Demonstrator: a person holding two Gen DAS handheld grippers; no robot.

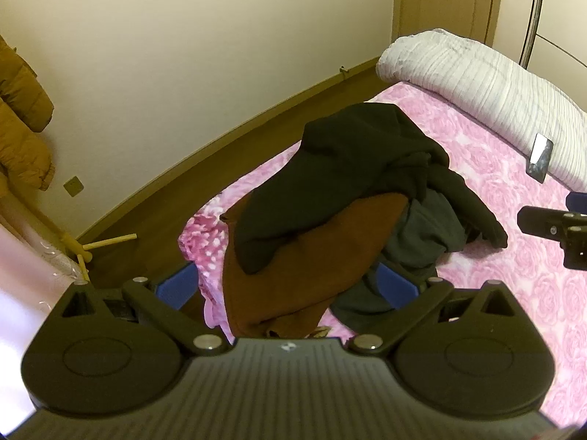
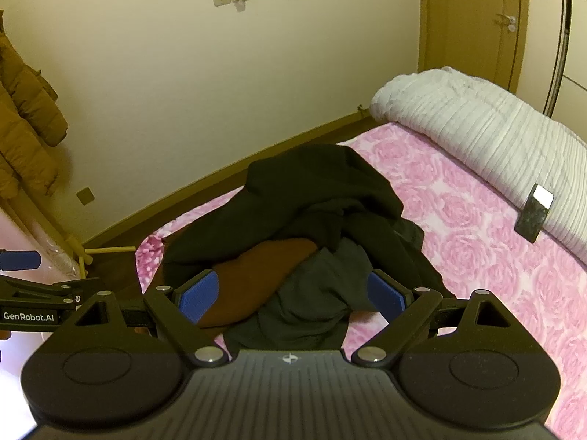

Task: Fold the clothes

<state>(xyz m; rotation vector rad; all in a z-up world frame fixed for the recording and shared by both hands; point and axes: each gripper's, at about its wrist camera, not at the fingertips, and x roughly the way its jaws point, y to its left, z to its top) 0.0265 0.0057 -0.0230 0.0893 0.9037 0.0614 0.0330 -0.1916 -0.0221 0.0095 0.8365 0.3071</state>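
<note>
Left wrist view: left gripper point(image 1: 293, 282) fingers spread wide, holding nothing, over the brown garment point(image 1: 293, 256) in a heap with the black garment point(image 1: 348, 161) at the bed point(image 1: 495, 220) corner.
Right wrist view: right gripper point(image 2: 293, 293) fingers wide apart, empty, above the grey garment point(image 2: 312, 293).
Risk: tangled layers; a pinch may catch two garments or drag the heap off the bed.

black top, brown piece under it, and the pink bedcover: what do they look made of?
Black garment: soft matte knit or fleece, judging by its thick rounded folds and lack of sheen. Brown garment: similar matte, slightly fuzzy cloth, possibly fleece or brushed cotton. Pink bedcover: plush fabric with a raised rose texture, faintly glossy. The exact fibre cannot be told.
</note>
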